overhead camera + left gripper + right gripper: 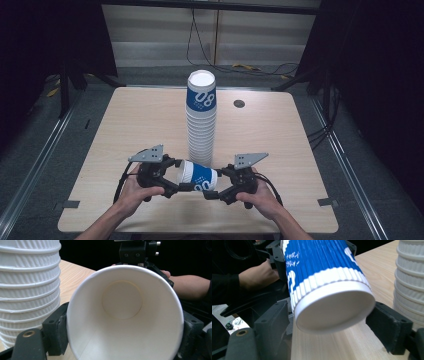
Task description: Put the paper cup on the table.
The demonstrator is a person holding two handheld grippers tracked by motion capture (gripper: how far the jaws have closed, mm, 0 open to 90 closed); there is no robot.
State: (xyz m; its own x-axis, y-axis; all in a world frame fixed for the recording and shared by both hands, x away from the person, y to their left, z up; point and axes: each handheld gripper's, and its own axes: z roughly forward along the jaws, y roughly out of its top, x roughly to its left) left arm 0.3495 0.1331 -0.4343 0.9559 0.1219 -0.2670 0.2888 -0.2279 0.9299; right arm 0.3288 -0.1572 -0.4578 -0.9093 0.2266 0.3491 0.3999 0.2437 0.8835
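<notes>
A blue-and-white ribbed paper cup (pixel 197 176) lies on its side in the air between my two grippers, just in front of a tall stack of like cups (pixel 201 120). My left gripper (pixel 181 175) is shut on the cup's mouth end; in the left gripper view the open mouth (pixel 122 315) sits between both pads. My right gripper (pixel 214 184) is at the cup's base. In the right gripper view the base (pixel 332 310) lies between the pads (pixel 272 322) with a little room at each side, so the right gripper (pixel 332 332) is open around it.
The stack stands mid-table, close on the far side of the held cup (pixel 409 277). The wooden table (pixel 125 125) has a round cable hole (pixel 239 104) at the back right. Cables lie on the floor beyond, and metal rails run along both sides.
</notes>
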